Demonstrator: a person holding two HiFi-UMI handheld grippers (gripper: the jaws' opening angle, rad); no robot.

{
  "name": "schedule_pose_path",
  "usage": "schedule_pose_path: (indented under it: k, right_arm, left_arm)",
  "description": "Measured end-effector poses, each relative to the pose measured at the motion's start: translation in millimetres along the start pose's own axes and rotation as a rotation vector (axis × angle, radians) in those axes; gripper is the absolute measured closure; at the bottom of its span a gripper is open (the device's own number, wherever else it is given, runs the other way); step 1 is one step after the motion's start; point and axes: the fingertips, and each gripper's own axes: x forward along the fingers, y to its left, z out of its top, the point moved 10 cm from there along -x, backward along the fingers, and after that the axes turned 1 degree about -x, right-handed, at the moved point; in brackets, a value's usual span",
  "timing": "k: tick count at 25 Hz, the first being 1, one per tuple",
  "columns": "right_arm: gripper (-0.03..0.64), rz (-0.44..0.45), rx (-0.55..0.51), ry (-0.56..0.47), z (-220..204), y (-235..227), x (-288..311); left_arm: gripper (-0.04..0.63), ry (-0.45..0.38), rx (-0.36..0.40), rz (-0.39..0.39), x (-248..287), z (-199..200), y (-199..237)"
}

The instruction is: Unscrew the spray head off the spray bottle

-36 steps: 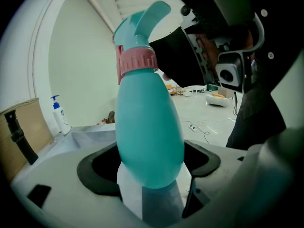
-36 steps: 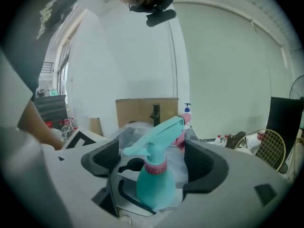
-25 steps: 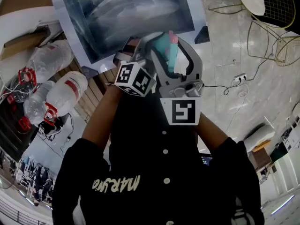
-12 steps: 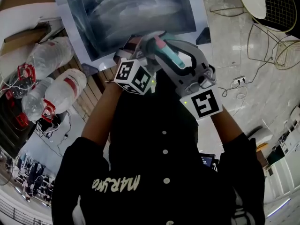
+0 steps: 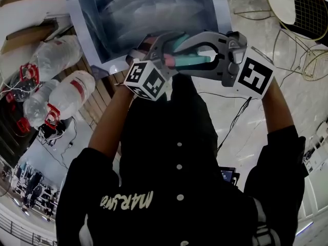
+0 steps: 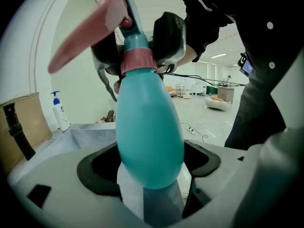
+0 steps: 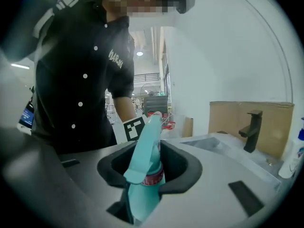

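- Closest in, the person's black shirt (image 5: 174, 188) carries pale lettering, upside down in the head view. It seems to start "MARS"; the rest won't read.
- On to the left claw (image 6: 149, 179): its jaws are part-way apart and clamped on the fat lower body of the teal spray bottle (image 6: 149, 127), which stands straight out from between the pads.
- No label or print shows on that bottle.
- The right claw (image 7: 151, 177) takes the opposite end. Its jaws are fairly narrow, with the black pads pinching the spray head (image 7: 140, 194) right at its pink collar (image 7: 155, 178).
- Seen from the left claw, the pink trigger (image 6: 90, 37) juts sideways just past the collar.
- The left claw's marker cube (image 5: 147, 80) and the right claw's marker cube (image 5: 254, 76) show black-and-white square codes only, no words.
- Well out past the left claw's outer side lie clear plastic bottles (image 5: 72, 99) with red labels, the print too small to read.
- Farther beyond the left claw stands a white pump bottle (image 6: 58, 110) with a blue top.
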Motion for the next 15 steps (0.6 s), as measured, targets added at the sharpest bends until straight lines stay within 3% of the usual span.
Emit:
schedule_pose_path:
  k: [2, 5, 7, 12, 15]
  right_arm:
    - [0.431, -0.060, 0.048, -0.013, -2, 1, -2]
    - [0.351, -0.242, 0.135, -0.078, 0, 7, -12]
    - [0.292, -0.418, 0.177, -0.115, 5, 19, -23]
    - [0.273, -1.005, 0.289, -0.117, 20, 72, -32]
    - [0.275, -1.139, 0.384, -0.103, 27, 107, -8]
  left_arm:
    - [0.189, 0.005, 0.011, 0.004, -1, -1, 0]
    - [0.189, 0.008, 0.017, 0.004, -2, -1, 0]
    - [0.190, 0.011, 0.019, 0.003, -2, 0, -1]
    - [0.189, 0.018, 0.023, 0.010, -2, 0, -2]
    - [0.190, 0.018, 0.017, 0.018, -2, 0, -2]
